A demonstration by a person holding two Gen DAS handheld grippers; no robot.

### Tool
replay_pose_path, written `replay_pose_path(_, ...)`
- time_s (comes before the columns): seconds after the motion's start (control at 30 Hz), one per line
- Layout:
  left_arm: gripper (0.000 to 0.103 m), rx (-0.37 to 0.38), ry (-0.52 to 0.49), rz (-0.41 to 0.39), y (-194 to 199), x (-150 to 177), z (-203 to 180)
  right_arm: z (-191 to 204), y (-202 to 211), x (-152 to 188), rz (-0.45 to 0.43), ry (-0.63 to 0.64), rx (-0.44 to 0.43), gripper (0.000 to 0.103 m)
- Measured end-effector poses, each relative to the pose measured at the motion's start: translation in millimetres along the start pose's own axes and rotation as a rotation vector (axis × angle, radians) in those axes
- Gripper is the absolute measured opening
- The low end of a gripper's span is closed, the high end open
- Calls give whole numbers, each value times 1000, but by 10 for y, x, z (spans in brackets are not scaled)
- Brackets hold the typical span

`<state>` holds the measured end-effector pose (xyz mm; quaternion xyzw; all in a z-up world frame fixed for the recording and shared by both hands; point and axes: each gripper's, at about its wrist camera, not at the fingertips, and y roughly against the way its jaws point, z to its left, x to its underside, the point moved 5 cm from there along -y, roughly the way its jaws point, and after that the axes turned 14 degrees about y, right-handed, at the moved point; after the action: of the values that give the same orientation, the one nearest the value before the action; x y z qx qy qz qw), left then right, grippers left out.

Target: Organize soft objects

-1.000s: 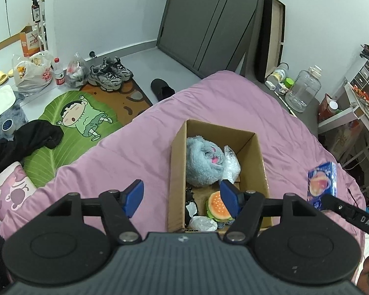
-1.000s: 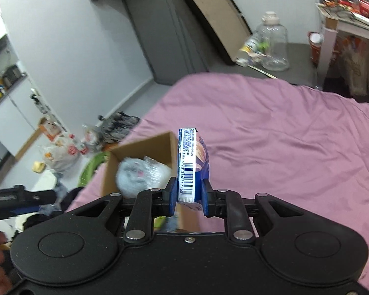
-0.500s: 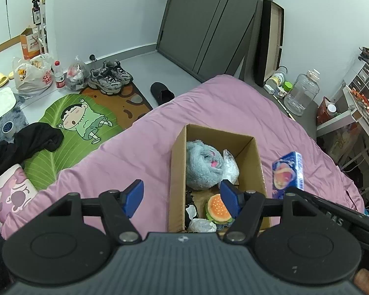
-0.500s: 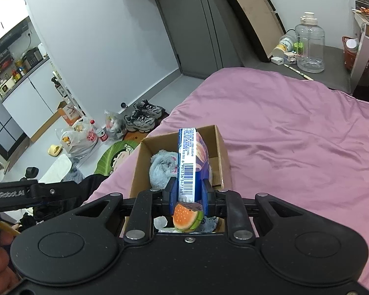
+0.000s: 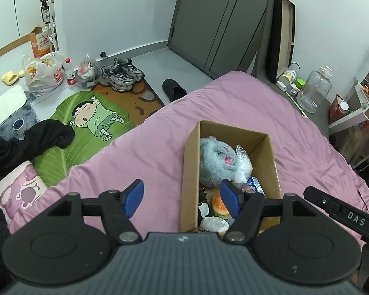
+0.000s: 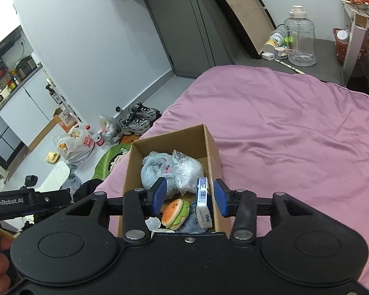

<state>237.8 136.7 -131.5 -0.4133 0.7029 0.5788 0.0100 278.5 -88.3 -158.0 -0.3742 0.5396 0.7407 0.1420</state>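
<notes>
An open cardboard box (image 6: 212, 147) (image 5: 190, 162) sits on the pink bedspread (image 6: 295, 127). Inside lie a grey plush toy (image 6: 155, 167) (image 5: 214, 159), a crinkly clear bag (image 6: 187, 169), a burger toy (image 6: 176, 212) (image 5: 219, 204) and a blue-and-white tissue pack (image 6: 204, 206) (image 5: 255, 185) on its edge against the right wall. My right gripper (image 6: 190, 198) hovers over the box, its jaws opening, the pads clear of the tissue pack below them. To the left, my left gripper (image 5: 182, 196) stands open with nothing in it, straddling the box's left wall.
Left of the bed, the floor holds a green cartoon mat (image 5: 86, 123), sneakers (image 5: 121, 73), plastic bags (image 5: 41, 71), dark clothing (image 5: 37, 140) and a slipper (image 5: 173, 89). A clear jug (image 6: 301, 41) and small items stand on a surface past the bed's far end.
My right gripper carried the tissue pack over the box and let it go; the pack now lies inside. The jaws have spread apart. The left gripper has stayed put.
</notes>
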Motion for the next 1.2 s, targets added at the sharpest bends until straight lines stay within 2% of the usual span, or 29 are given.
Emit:
replay_pose_path(0.17,67,16,-34,0,71,73,-167,-46,159,12,-6,-5,1,53)
replay_pose_path(0.27,67,30,-61,3,134,131,-273,-103,279,15,-13,-14,13,61)
replay_pose_path(0.33,68,37,-77,4,180,172,-337,-148,365,22,-21,-23,23,72)
replay_pose_path(0.4,77,42,-88,2,231,220,-392,-192,452,38,-24,-29,32,78)
replay_pose_path(0.57,80,58,-124,-11,393,348,-540,-284,740,123,-59,-39,62,97)
replay_pose_path(0.7,83,70,-152,-22,556,445,-620,-413,975,223,-78,-61,83,103)
replay_pose_path(0.93,88,87,-191,-39,814,639,-726,-525,1356,326,-107,-83,85,103)
replay_pose_path(1.2,97,89,-206,-60,1137,844,-738,-470,1697,438,-132,-35,123,103)
